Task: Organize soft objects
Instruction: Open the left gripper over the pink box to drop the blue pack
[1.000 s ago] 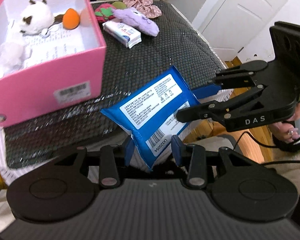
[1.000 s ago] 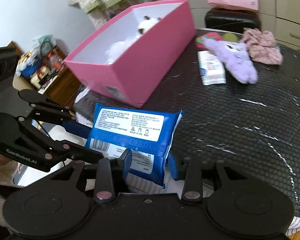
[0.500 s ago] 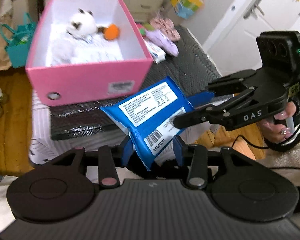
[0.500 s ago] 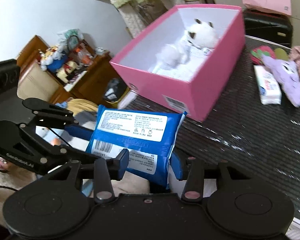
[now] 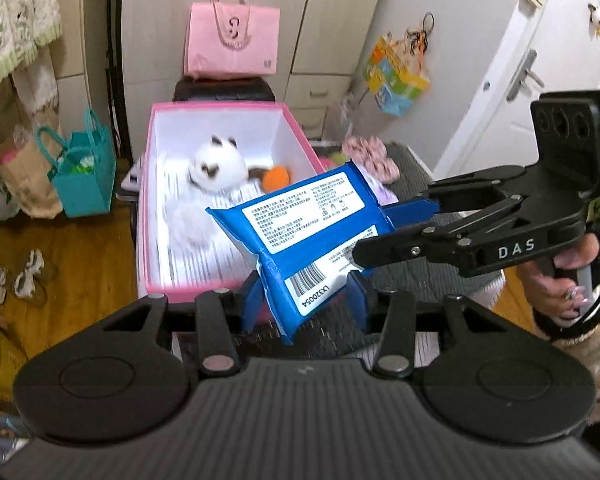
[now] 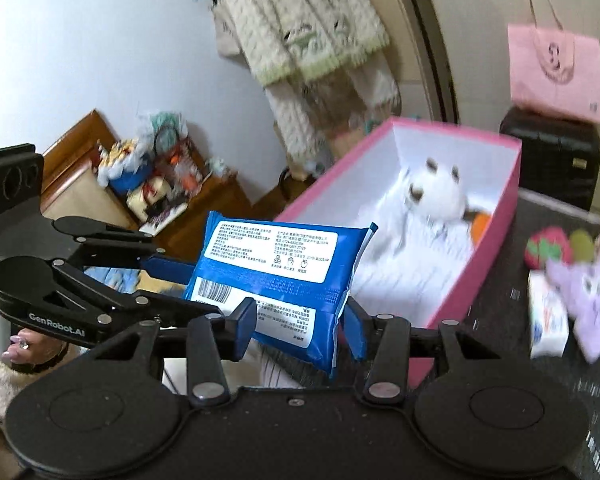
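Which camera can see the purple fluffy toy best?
The right wrist view: the purple plush toy lies in full sight on the dark table, beside a white tissue pack. In the left wrist view the blue wipes pack hides nearly all of it.

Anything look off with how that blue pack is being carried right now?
Yes. The blue pack hangs tilted in the air near the pink box, pinched at opposite ends by the left tool and the right tool, its wrapper creased.
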### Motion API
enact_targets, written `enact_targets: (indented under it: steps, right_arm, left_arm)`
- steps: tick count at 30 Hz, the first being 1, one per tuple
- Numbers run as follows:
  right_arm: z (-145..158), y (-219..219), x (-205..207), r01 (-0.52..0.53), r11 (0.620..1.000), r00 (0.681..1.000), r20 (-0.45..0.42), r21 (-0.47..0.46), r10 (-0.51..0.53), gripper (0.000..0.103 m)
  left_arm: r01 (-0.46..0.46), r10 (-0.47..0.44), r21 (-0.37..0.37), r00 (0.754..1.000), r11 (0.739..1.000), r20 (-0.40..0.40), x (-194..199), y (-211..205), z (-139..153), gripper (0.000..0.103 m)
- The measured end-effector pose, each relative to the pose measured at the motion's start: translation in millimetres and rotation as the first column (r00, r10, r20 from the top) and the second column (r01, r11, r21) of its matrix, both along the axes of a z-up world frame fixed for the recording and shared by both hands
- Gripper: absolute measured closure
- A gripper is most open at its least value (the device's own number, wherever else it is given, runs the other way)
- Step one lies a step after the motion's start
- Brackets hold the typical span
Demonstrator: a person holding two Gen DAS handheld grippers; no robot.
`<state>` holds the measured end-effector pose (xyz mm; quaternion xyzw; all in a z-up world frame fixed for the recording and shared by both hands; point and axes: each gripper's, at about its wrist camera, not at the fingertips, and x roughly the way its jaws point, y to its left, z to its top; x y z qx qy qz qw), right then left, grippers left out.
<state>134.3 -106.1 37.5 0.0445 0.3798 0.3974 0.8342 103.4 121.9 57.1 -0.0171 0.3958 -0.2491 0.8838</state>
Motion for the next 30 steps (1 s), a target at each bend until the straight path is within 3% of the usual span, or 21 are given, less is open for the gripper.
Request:
enact_targets:
  steps: [5,8,13,19,23,25,30]
  right_arm:
    - [-1.5,10.6,40.7,0.026,0.999,0.999,0.045,-0.019,-0.026,0.05]
    - [-10.7,19.2,68.7,0.041,0.998,0.998,0.048,-0.057,-0.038,0.05]
    - [-34.0,30.4,113.5,0.051,0.993,0.999,-0.014,-0.104,-0.053,0.05]
    - [-60.3,38.4,148.8,0.054,0.991,0.993,-0.093,-0.123,-0.065,0.05]
    - [-64.2,49.4,153.3,0.039,0.982,0.996,-0.076,-0.183,-0.053,0.05]
    - [-66.2,56.4,153.0,0.035,0.973,0.997,-0.064,-0.226,-0.05,0.05]
    - [-67.7,65.7,147.3,0.053,0.945,0.999,0.019,-0.322,-0.05,0.05]
  left_arm:
    - [-0.023,0.022,0.019,0.999,1.0,0.031,42.0,0.3,-6.0,0.06]
    - [-0.028,0.028,0.023,1.0,0.999,0.011,72.8,1.9,-18.1,0.06]
    - [-0.009,0.011,0.099,1.0,0.995,-0.016,120.5,-3.0,-47.0,0.06]
    - [-0.021,0.023,0.15,1.0,0.988,-0.013,147.1,-3.7,-70.3,0.06]
    - [0.001,-0.035,0.318,0.994,0.948,0.101,143.1,-23.3,-77.5,0.06]
    - [-0.005,-0.045,0.382,0.992,0.924,0.121,142.8,-32.7,-83.9,0.06]
    - [-0.017,-0.041,0.436,0.992,0.9,0.122,142.2,-42.3,-91.6,0.057]
